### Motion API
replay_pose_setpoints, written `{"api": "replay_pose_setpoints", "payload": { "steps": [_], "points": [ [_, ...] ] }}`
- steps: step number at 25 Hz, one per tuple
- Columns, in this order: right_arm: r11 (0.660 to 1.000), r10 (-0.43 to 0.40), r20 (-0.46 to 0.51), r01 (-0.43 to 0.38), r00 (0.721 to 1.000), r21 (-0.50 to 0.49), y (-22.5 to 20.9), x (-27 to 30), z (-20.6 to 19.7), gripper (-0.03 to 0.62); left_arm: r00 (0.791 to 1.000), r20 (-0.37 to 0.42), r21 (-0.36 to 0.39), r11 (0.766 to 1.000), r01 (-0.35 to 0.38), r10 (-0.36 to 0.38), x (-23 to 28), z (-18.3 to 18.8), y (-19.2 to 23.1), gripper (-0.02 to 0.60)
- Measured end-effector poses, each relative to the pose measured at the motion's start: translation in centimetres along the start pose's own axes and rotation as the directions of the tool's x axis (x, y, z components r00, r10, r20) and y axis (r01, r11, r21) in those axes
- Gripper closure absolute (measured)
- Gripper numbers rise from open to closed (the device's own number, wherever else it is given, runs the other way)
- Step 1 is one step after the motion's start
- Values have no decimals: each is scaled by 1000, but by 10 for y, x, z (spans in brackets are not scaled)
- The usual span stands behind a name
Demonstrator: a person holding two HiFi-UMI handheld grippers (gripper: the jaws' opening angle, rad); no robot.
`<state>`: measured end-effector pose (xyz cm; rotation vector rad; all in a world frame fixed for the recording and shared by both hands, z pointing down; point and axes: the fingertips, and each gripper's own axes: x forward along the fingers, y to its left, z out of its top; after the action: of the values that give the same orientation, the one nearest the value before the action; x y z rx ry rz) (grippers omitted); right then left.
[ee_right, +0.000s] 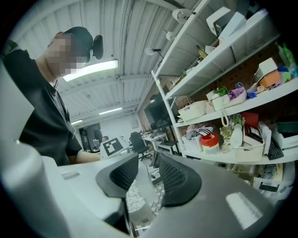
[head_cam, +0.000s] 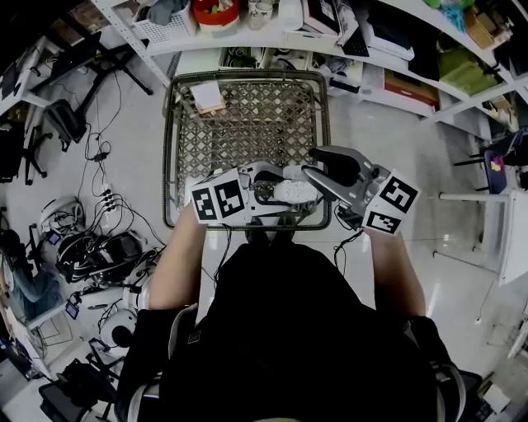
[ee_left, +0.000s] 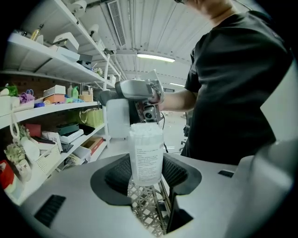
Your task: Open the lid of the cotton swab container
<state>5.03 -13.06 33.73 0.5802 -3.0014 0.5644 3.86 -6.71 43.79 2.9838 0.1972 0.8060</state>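
Note:
The cotton swab container [ee_left: 146, 155], a clear tube with a printed label and packed with white swabs, stands upright between my left gripper's [ee_left: 146, 169] dark pads, which are shut on its lower body. In the head view the container [head_cam: 293, 191] spans the gap between my left gripper [head_cam: 276, 188] and my right gripper [head_cam: 318, 177] over the near rim of a wire basket. In the right gripper view the container's swab-filled end [ee_right: 135, 197] sits low between my right gripper's [ee_right: 146, 179] pads. Whether those pads press on its lid is not visible.
A wire mesh basket [head_cam: 247, 124] holding a small box lies below both grippers. White shelves [head_cam: 272, 25] crowded with bins, boxes and bottles run along the far side. Cables and gear [head_cam: 99, 239] lie on the floor at the left. A person's black-sleeved arms hold both grippers.

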Motion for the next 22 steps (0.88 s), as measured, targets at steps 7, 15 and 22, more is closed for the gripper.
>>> {"api": "replay_pose_setpoints", "payload": {
  "steps": [7,15,22],
  "points": [
    [998,-67,31,68,997,0,-16,-17,5,445,999,7,-46,998,-40,40,-5,-11,11,385],
    [989,-149,35,149,988,2,-31,-20,-8,448,989,-4,-101,984,-145,146,-19,-26,36,385],
    [972,-232,51,229,971,55,-53,-25,-24,465,966,-21,-164,952,-257,257,-22,-43,64,385]
  ]
}}
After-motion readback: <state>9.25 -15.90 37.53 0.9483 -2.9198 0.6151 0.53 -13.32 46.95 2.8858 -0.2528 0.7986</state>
